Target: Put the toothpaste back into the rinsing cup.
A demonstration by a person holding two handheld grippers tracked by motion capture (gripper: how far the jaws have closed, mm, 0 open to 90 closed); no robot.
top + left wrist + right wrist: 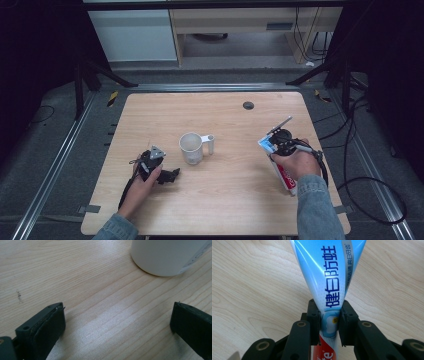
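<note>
Hands: two come in from the bottom edge of the high view, both in denim sleeves, each carrying a gripper.
Right gripper (329, 323): its two black jaws are clamped on a toothpaste tube, pads pressing either side of the tube where the blue part meets the red. In the high view the right gripper (281, 142) sits near the table's right edge.
Toothpaste tube (329, 277): light blue and white with dark blue characters, widening away from the jaws toward its flat crimped end; a red band with white lettering runs back below the pads. In the high view the toothpaste tube (286, 176) slants under the right hand, its red part toward the person and its blue end at the jaws. Whether it still touches the wood I cannot tell.
Left gripper (117, 322): jaws stand wide apart with bare wood between them, nothing held. In the high view the left gripper (162, 172) rests low on the table at the left, its grey three-cornered plate on top, jaws pointing toward the middle.
Cup (191, 148): white, upright, near the table's middle, just beyond the left gripper's jaws and well apart from the tube; its handle sticks out to the right. In the left gripper view the cup (165, 255) shows its rounded base.
Table (230, 205): light wood with rounded corners and a dark round grommet (248, 105) near the far edge.
</note>
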